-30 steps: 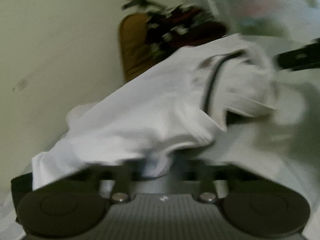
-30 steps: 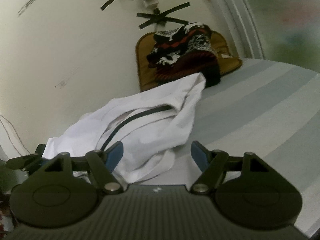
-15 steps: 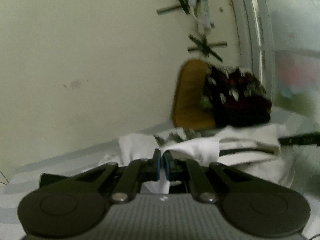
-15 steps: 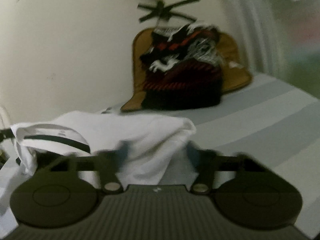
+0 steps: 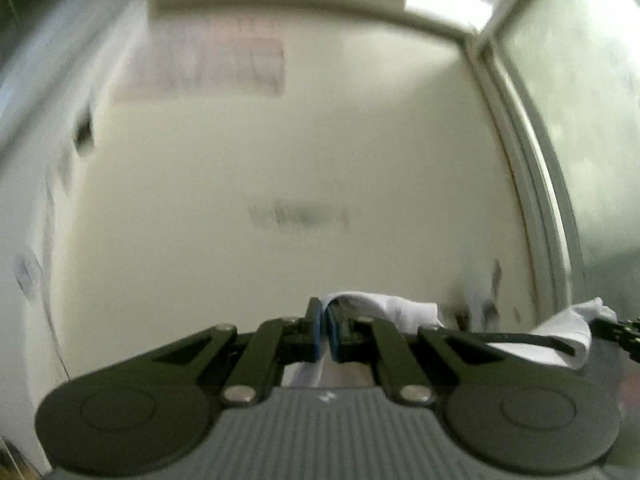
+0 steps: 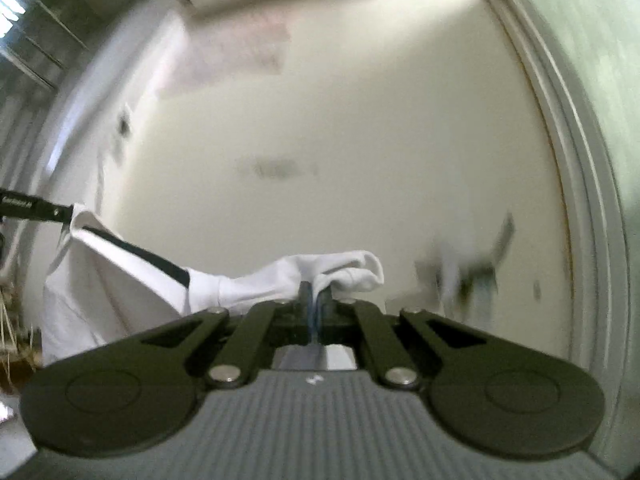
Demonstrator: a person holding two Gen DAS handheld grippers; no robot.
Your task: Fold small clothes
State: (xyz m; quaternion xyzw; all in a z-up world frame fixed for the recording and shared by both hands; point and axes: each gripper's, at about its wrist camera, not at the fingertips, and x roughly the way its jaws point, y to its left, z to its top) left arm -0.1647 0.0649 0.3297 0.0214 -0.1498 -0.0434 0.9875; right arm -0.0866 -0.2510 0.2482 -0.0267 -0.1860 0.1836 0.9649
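Two grippers hold one white garment [image 6: 132,280] up in front of a cream wall [image 5: 280,168]. In the left wrist view the left gripper [image 5: 323,334] has its blue pads pressed together on a fold of the white cloth, which bunches just past the fingertips and trails off to the right. At the far right edge of that view a second bunch of the same cloth, crossed by a dark stripe [image 5: 520,338], meets the black tip of the right gripper [image 5: 616,330], which barely enters the picture.

The right wrist view gives more of the garment. The right gripper [image 6: 315,312] is clamped on a rolled white edge, and from there the cloth runs leftward, taut along its top, to the left gripper [image 6: 36,208], seen as a dark bar at the left edge pinching the far corner. Below that top line the fabric hangs down in a loose sheet, and the dark stripe slants across it; the left view shows nothing of this hanging part.

Both views are smeared with blur. A pale pinkish sheet [image 6: 236,56] on the upper wall and a frosted pane [image 5: 580,120] with its pale frame at the right appear in both views, but their details cannot be made out.
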